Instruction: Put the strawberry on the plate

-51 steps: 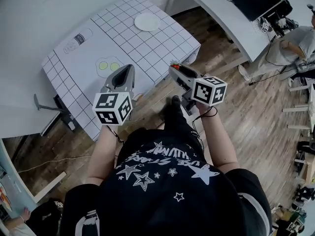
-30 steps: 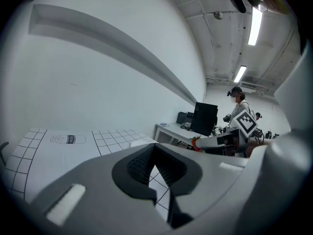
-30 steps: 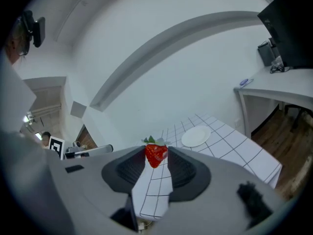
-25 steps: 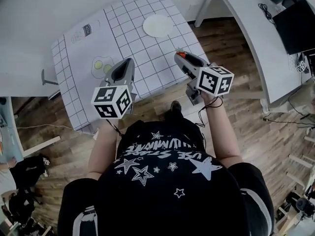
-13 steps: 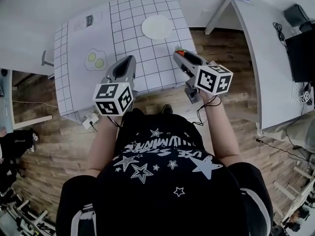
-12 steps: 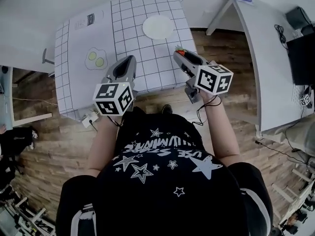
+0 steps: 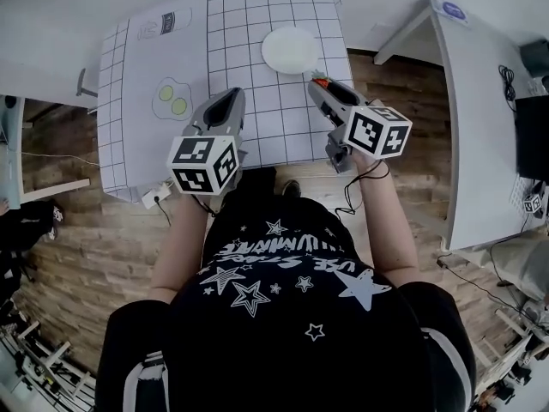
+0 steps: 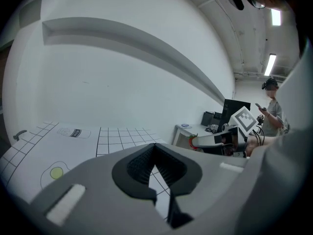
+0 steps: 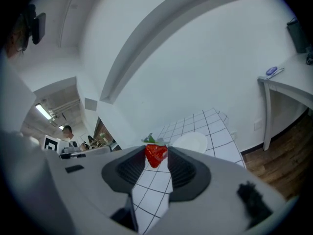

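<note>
The red strawberry (image 9: 156, 154) with its green leaves is pinched between the tips of my right gripper (image 9: 156, 156), which is shut on it. In the head view that gripper (image 7: 323, 87) hovers over the table's right side, with the strawberry (image 7: 319, 81) just short of the white plate (image 7: 290, 50). From the right gripper view, the plate (image 9: 192, 142) lies empty a little beyond the berry. My left gripper (image 7: 230, 101) hangs over the near middle of the table; its jaws (image 8: 155, 154) meet at the tips with nothing between them.
The table (image 7: 257, 118) has a black-gridded white cloth, with a printed fried egg (image 7: 174, 99) at its left. A second white table (image 7: 480, 101) stands to the right across wooden floor. A power strip (image 7: 154, 197) lies by the near left corner. A person (image 8: 272, 106) stands far off.
The table has come nearer and squarer in the head view. Both grippers now reach over its near edge, and the right one, still holding the strawberry, is closer to the plate.
</note>
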`<control>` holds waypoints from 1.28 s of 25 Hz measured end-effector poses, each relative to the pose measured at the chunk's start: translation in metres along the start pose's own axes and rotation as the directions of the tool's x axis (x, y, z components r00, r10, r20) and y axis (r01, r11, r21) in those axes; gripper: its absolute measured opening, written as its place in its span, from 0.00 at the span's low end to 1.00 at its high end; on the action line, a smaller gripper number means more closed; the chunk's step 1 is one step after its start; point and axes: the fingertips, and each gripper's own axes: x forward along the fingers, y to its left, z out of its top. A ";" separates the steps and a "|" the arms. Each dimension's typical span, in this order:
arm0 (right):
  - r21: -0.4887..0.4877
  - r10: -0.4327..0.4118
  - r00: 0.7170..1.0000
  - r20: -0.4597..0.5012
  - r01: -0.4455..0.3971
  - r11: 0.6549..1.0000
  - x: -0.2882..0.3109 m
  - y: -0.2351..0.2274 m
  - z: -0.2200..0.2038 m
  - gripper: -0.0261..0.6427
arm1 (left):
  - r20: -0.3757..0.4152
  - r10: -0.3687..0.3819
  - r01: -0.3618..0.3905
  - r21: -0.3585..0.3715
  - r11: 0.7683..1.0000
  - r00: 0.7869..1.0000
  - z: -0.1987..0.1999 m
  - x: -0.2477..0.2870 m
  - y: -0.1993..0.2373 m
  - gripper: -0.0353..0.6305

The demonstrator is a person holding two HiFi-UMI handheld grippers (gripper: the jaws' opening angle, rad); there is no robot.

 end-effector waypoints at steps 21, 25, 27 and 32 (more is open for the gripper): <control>-0.065 -0.191 0.962 -0.195 0.182 0.981 0.122 -0.086 0.012 0.26 | -0.070 -0.085 0.081 -0.058 0.995 0.994 0.013 0.108 0.075 0.06; -0.087 -0.215 0.943 -0.254 0.199 0.976 0.140 -0.098 0.000 0.26 | -0.094 -0.082 0.075 -0.074 0.994 0.992 0.004 0.121 0.088 0.06; -0.111 -0.235 0.929 -0.285 0.212 0.971 0.147 -0.104 -0.007 0.26 | -0.106 -0.087 0.079 -0.083 0.993 0.991 0.000 0.128 0.091 0.06; -0.156 -0.260 0.903 -0.342 0.218 0.963 0.162 -0.110 -0.020 0.26 | -0.127 -0.107 0.094 -0.101 0.990 0.986 -0.010 0.138 0.093 0.06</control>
